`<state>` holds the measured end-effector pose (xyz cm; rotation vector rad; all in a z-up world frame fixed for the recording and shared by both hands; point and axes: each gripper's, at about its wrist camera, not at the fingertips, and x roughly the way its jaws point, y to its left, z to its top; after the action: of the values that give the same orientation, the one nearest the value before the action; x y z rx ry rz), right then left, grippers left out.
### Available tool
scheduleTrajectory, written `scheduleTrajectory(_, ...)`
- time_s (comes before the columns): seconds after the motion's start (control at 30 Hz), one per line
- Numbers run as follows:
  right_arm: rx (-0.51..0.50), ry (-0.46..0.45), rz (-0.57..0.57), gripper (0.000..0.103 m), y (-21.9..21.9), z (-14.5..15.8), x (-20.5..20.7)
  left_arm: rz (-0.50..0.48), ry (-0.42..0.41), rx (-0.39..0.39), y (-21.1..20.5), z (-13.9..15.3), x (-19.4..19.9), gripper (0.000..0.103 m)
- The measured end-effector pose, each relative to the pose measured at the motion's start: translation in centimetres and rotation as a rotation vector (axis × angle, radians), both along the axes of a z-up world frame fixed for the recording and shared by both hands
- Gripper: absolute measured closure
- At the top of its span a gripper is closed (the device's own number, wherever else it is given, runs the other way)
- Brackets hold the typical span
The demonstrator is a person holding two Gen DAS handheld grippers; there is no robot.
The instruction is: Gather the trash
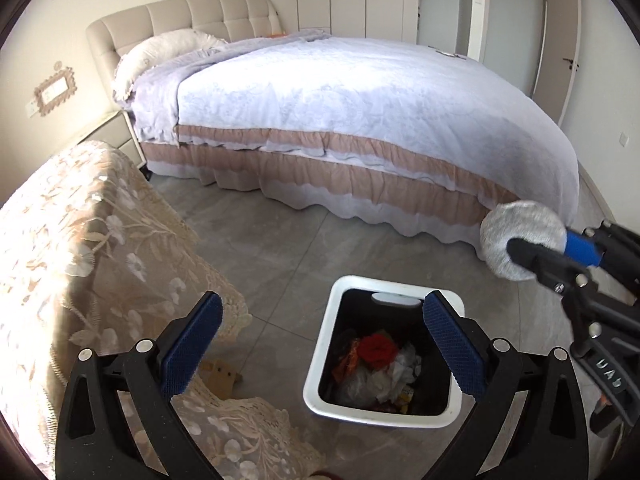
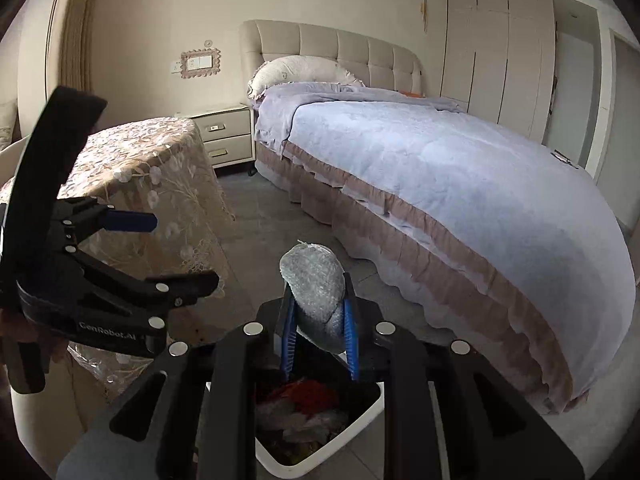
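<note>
A white-rimmed trash bin (image 1: 320, 364) stands on the grey floor, holding red, orange and clear plastic rubbish (image 1: 380, 368). My left gripper (image 1: 322, 350) is open and empty, its blue pads spread above the bin's left side. My right gripper (image 2: 318, 330) is shut on a grey bubble-wrap wad (image 2: 314, 280) and holds it above the bin (image 2: 360, 424). In the left wrist view the wad (image 1: 520, 240) and the right gripper (image 1: 560, 252) hang at the right, above and right of the bin.
A large bed with a lavender cover (image 1: 340, 92) fills the far side. A table under a lace floral cloth (image 1: 80, 240) stands left of the bin. A nightstand (image 2: 224, 136) sits by the headboard. Wardrobes (image 2: 500, 60) and a door (image 1: 520, 20) line the far wall.
</note>
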<state>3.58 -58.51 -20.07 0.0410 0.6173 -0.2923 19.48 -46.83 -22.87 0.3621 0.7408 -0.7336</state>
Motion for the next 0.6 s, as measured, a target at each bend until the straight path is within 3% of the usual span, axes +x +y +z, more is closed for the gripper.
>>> scheduleTrajectory(0.13, -0.004, 0.037, 0.034, 0.08, 0.6, -2.5, 1.4, 0.024, -0.014, -0.023, 1.0, 0.9, 0.2, 0.005)
scheduleTrajectory(0.17, -0.008, 0.042, 0.045, 0.062, 0.7, -3.1, 1.8, 0.026, -0.014, -0.025, 1.1, 1.1, 0.2, 0.005)
scheduleTrajectory(0.2, -0.016, 0.041, 0.051, 0.019, 0.7, -3.7, 2.0, 0.029, -0.019, -0.03, 1.2, 1.3, 0.2, 0.005)
scheduleTrajectory(0.23, -0.019, 0.033, 0.053, 0.002, 0.6, -4.0, 2.2, 0.033, -0.024, -0.033, 1.3, 1.4, 0.2, 0.005)
scheduleTrajectory(0.37, 0.042, -0.006, 0.043, 0.004, -0.5, -3.3, 2.0, 0.032, -0.041, -0.04, 2.0, 2.3, -0.1, 0.005)
scheduleTrajectory(0.6, -0.045, -0.122, 0.013, 0.004, 0.4, 2.5, 0.3, 0.052, -0.099, -0.117, 4.8, 6.4, -1.3, 0.005)
